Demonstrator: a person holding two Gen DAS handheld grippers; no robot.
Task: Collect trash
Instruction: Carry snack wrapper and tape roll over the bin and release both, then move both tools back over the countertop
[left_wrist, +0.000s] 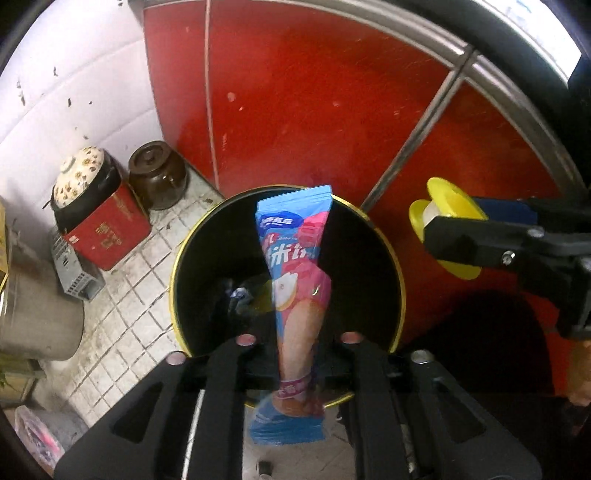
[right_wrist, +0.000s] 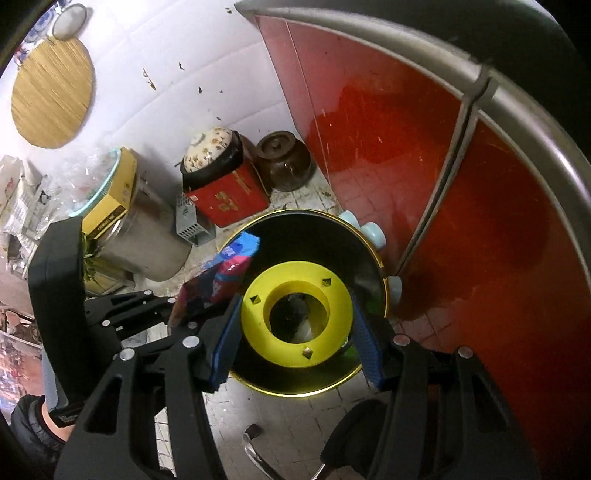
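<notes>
A black round bin (left_wrist: 177, 258) with a gold rim (right_wrist: 295, 393) stands on the tiled floor in front of red cabinet doors. Some rubbish lies at its bottom. My left gripper (left_wrist: 298, 338) is open above the bin. A blue and pink ice-cream wrapper (left_wrist: 295, 258) hangs loose between its fingers, neither pad touching it; the wrapper (right_wrist: 225, 273) also shows over the bin's left side. My right gripper (right_wrist: 296, 297) hovers over the bin's mouth with its blue pads against the rim of a yellow tape spool (right_wrist: 255, 321). In the left wrist view the spool (left_wrist: 450, 199) is right of the bin.
Red cabinet doors (left_wrist: 314, 110) rise behind the bin. To its left stand a brown jar (left_wrist: 157, 177), a red tin (left_wrist: 107, 229) under a floral-lidded pot, and a large metal pot (right_wrist: 147, 236). Pale blue items (right_wrist: 373, 232) sit by the bin's far rim. A round woven mat (right_wrist: 51, 92) hangs on the wall.
</notes>
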